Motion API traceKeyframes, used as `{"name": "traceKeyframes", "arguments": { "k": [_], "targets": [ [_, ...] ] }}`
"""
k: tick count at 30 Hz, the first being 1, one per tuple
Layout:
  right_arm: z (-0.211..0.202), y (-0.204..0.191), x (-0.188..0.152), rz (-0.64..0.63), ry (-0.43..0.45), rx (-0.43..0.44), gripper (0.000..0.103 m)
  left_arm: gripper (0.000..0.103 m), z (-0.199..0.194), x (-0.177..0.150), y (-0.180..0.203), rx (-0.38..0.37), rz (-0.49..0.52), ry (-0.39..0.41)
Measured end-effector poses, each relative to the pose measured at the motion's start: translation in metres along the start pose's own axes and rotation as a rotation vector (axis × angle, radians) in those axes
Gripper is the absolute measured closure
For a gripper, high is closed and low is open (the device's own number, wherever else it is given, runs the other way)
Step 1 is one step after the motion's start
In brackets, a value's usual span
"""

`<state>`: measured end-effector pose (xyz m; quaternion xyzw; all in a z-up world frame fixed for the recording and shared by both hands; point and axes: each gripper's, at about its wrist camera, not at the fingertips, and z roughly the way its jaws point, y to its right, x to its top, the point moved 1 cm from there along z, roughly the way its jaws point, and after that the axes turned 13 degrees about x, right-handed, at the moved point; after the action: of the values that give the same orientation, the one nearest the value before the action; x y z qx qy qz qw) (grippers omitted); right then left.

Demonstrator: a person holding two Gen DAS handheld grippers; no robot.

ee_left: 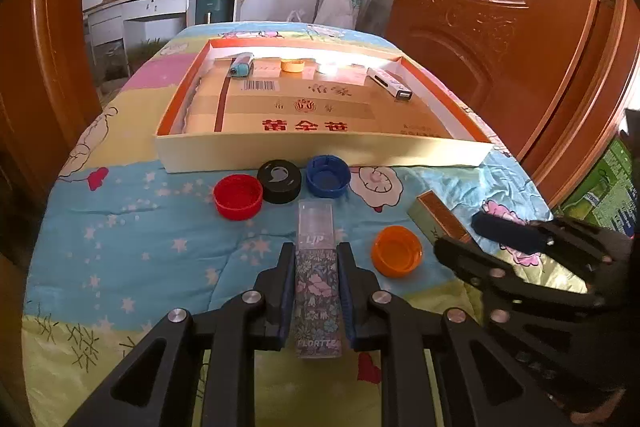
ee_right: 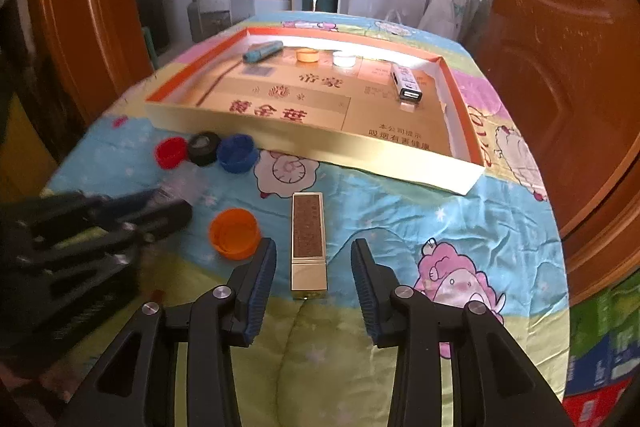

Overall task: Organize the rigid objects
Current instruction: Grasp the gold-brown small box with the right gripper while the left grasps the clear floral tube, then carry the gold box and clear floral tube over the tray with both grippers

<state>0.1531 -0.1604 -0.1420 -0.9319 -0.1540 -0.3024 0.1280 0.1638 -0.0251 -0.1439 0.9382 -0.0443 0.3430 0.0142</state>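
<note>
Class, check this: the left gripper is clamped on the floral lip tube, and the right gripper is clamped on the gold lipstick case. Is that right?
Not quite. The right wrist view shows the right gripper open around the gold lipstick case, pads clear. The left gripper does clamp the floral lip tube.

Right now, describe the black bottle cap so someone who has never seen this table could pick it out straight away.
Find the shallow cardboard tray on the cartoon quilt. Three caps sit in a row just in front of its near wall. The black cap is the middle one, between the red cap and the blue cap, and the only one lying closed side up.
</note>
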Motion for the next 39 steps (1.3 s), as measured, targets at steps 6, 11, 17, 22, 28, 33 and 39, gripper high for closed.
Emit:
{"name": "traceKeyframes", "arguments": {
  "k": [6,11,17,22,28,33,39],
  "targets": [
    [0.012,-0.001,-0.003,-0.008,-0.023,0.005,0.084,0.083,-0.006,0.002,-0.007,0.000,-0.009,0.012],
    [0.013,-0.002,-0.001,-0.010,-0.030,-0.001,0.085,0.083,-0.010,0.002,-0.012,-0.005,-0.017,0.016],
    [0.004,0.003,0.001,0.026,-0.009,-0.006,0.085,0.083,-0.014,0.003,-0.018,-0.008,-0.026,0.021],
    [-0.013,0.009,0.007,0.053,0.038,-0.016,0.085,0.083,-0.018,0.004,-0.021,-0.016,-0.038,0.030],
    [-0.032,0.010,0.013,0.063,0.086,-0.012,0.085,0.083,-0.023,0.005,-0.023,-0.020,-0.045,0.040],
    [-0.038,0.010,0.014,0.083,0.100,0.011,0.085,0.083,-0.028,0.007,-0.026,-0.024,-0.054,0.050],
    [-0.047,0.008,0.017,0.083,0.121,0.011,0.085,0.083,-0.031,0.010,-0.029,-0.026,-0.061,0.060]
  ]
}}
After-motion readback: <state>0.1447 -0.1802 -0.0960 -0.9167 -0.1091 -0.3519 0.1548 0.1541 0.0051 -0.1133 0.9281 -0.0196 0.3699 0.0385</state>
